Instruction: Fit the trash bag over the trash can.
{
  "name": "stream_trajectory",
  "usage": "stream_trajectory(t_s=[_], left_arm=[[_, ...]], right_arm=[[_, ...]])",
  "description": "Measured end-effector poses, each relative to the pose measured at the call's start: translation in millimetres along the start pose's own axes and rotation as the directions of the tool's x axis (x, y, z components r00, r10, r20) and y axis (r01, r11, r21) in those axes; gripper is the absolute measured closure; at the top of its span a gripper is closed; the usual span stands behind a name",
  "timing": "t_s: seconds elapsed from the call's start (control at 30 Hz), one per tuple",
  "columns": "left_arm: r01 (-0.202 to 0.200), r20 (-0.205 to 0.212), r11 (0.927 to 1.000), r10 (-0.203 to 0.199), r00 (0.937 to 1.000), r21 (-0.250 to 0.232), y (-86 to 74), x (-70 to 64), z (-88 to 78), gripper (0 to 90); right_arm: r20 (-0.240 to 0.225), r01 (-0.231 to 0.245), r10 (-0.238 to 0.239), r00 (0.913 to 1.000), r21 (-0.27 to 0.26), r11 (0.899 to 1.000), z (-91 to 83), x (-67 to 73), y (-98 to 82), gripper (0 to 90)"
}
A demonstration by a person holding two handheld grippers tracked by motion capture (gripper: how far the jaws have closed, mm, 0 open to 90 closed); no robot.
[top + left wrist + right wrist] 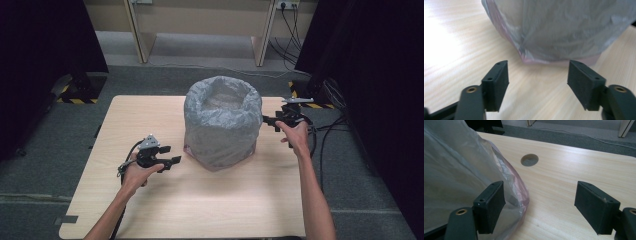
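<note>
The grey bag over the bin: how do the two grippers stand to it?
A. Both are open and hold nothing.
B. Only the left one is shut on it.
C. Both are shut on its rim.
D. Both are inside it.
A: the left gripper and the right gripper have jaws apart with nothing between the pads, beside the bag.

Table: light wooden rectangular tabletop (150, 115) with rounded corners.
Cable hole: round grey opening (529, 160) in the tabletop's surface.
Floor: grey carpet (65, 130) around the tabletop.
Cables: black leads (332, 125) on the carpet, right of the tabletop.
Wall socket: white outlet (287, 5) beyond the tabletop's far edge.
</note>
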State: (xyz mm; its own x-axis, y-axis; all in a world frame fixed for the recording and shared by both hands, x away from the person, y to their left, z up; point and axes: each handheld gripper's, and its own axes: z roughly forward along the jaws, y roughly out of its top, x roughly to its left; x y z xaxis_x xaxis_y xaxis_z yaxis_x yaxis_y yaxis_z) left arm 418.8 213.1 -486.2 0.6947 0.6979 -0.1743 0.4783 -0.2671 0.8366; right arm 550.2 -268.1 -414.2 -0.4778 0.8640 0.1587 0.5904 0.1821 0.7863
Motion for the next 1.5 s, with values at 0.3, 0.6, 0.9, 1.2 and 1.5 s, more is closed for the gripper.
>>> stream_trajectory(t_s=[0.3,0.6,0.9,1.2,1.5], left_arm=[[-0.024,-0.074,0.9964,0.030,0.9968,0.081,-26.8,5.2,-19.6,21.2],[-0.003,-0.134,0.9901,0.022,0.9907,0.141,-54.5,16.7,-36.2,19.5],[-0.024,-0.161,0.9874,0.050,0.9858,0.156,-64.5,22.0,-42.9,15.8],[-0.045,-0.171,0.9848,0.074,0.9825,0.168,-66.5,25.2,-45.8,14.4],[-0.051,-0.164,0.9830,0.080,0.9832,0.176,-66.0,25.6,-44.6,11.2]], right_arm=[[0.031,0.007,-0.007,0.9995,-0.009,1.000,-13.8,8.4,13.9,21.4],[0.055,0.042,-0.038,0.9978,-0.062,0.997,-43.2,17.6,46.2,21.5],[0.063,0.078,-0.072,0.9954,-0.095,0.992,-60.1,32.8,71.4,21.1],[0.056,0.112,-0.105,0.9929,-0.152,0.982,-73.7,50.5,96.7,21.1],[-0.011,0.205,-0.210,0.9776,-0.184,0.961,-78.3,104.4,126.7,19.9]])
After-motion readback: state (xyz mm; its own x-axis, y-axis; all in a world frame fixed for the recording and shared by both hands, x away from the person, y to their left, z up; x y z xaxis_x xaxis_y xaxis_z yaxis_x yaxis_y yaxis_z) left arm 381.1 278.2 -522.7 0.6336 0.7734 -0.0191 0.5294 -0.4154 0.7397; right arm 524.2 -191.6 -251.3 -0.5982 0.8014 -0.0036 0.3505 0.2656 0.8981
